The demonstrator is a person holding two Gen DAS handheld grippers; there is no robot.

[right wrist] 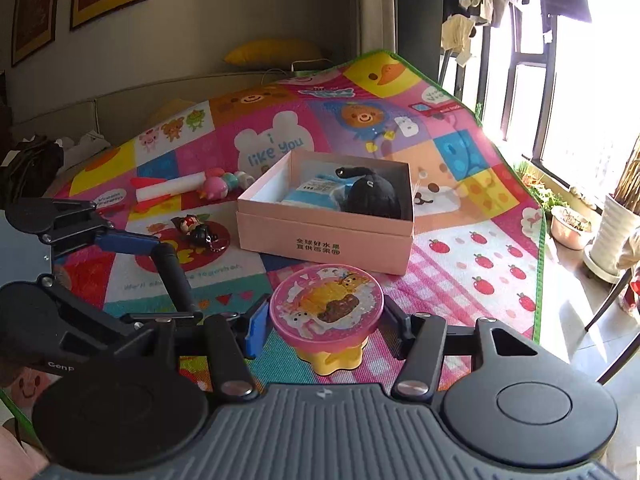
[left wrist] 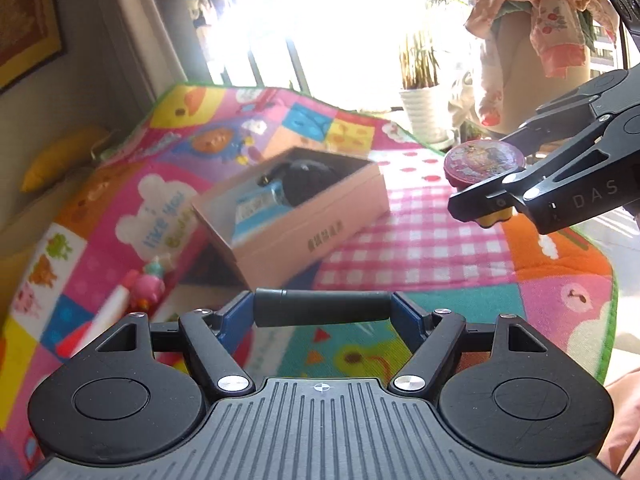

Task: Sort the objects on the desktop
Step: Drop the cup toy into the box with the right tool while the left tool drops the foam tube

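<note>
- In my left wrist view, my left gripper (left wrist: 323, 307) holds a black cylinder (left wrist: 322, 307) crosswise between its blue pads, the jaws partly open around it. Its long axis runs left to right, level, and its surface looks matte and smooth.
- Here the pink cardboard box (left wrist: 298, 216) lies further ahead on the colourful play mat (left wrist: 420, 240), open on top, with a black plush thing (left wrist: 310, 182) and a blue packet (left wrist: 256, 206) inside.
- Only this view shows my right gripper (left wrist: 486, 184) from its side: it comes in from the right and clamps the round pink-lidded tin (left wrist: 484, 160), which is lifted above the mat, with its lid nearly level.
- In my right wrist view, the same tin (right wrist: 326, 308) sits upright between the pads, the jaws about half closed on its pink lid; the base is yellow and scalloped.
- Only this view shows the lid's cartoon print, the printed characters on the box (right wrist: 324, 236), a small keychain figure (right wrist: 200, 232) and a white-and-red toy (right wrist: 172, 188) on the mat to the left of the box.
- Here the cylinder (right wrist: 176, 276) points slantwise, away from me and to the left.
</note>
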